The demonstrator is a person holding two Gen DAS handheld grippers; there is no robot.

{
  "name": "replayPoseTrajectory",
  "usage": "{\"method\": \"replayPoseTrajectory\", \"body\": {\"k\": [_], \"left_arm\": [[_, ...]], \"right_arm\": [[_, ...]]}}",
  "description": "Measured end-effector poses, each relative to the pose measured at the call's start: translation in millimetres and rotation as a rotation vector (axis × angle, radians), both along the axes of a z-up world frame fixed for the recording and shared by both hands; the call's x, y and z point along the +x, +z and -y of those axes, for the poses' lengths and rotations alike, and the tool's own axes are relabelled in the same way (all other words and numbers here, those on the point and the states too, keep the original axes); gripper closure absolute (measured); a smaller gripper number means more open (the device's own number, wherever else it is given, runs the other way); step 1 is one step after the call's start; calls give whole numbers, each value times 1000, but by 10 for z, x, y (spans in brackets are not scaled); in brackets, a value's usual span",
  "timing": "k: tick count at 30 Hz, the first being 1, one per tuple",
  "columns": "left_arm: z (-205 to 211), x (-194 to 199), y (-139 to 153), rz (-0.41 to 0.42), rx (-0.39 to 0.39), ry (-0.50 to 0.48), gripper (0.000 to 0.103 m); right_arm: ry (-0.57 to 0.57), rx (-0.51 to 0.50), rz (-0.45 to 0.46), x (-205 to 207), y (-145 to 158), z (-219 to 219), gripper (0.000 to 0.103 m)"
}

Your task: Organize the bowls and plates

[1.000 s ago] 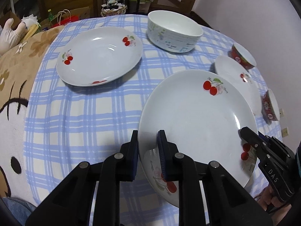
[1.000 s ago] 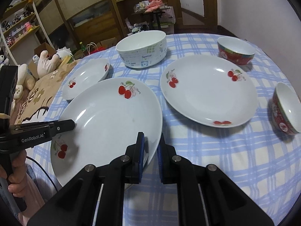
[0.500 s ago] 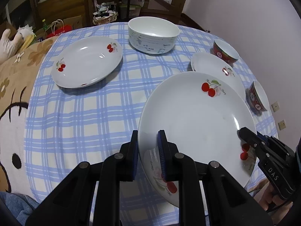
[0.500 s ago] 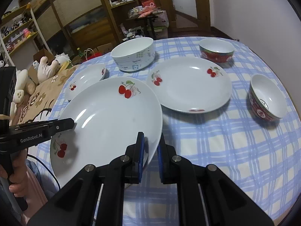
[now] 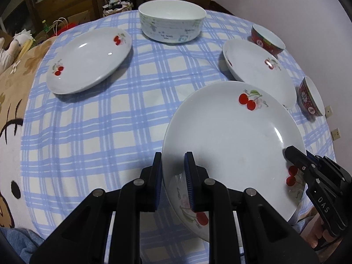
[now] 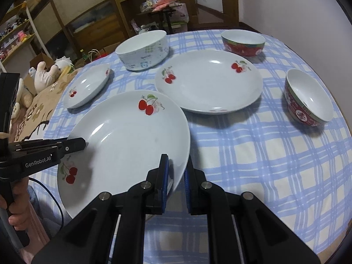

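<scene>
A large white cherry plate (image 5: 233, 140) (image 6: 125, 138) is held above the near edge of the table by both grippers. My left gripper (image 5: 173, 171) is shut on its left rim and shows in the right wrist view (image 6: 77, 145). My right gripper (image 6: 177, 171) is shut on its right rim and shows in the left wrist view (image 5: 292, 154). Two more cherry plates lie on the cloth, one far left (image 5: 88, 59) (image 6: 88, 85), one right (image 5: 257, 72) (image 6: 209, 83). A big white bowl (image 5: 171, 22) (image 6: 143, 50) stands at the back.
Two red bowls stand at the right, one far (image 5: 267, 40) (image 6: 243, 44), one nearer the edge (image 5: 311, 99) (image 6: 305, 99). The round table has a blue checked cloth (image 5: 99, 121). A brown cartoon blanket (image 5: 11, 101) and plush toys (image 6: 48, 74) lie at the left.
Both grippers have lifted the large plate higher and drawn back a little; the other dishes look farther and lower in both views. The grips are unchanged.
</scene>
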State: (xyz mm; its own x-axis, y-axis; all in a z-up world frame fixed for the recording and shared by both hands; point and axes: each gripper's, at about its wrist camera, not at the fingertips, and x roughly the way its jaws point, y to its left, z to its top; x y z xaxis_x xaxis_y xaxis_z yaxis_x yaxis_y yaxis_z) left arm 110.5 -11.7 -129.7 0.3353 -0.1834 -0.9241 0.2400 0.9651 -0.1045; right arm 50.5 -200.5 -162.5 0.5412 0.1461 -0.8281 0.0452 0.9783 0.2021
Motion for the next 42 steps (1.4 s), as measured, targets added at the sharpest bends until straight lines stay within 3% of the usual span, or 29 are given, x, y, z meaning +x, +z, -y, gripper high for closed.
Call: {"method": "replayPoseTrajectory", "body": {"k": [3,9,14,42], "left_arm": [[95,-9,-65,-4,44,-36,84],[112,64,-196,-61,40,-35,84],[121,54,-210,-58,70,-40,84],[125,66,-235,-74,70,-48,84]], "right_arm": [[-13,11,-29,10,-76,51,89],[-19,-10,-75,45,-219,49,89],[-15,11,-93,38,-276,33,89],[-19,6,-110,32,-290,16,89]]}}
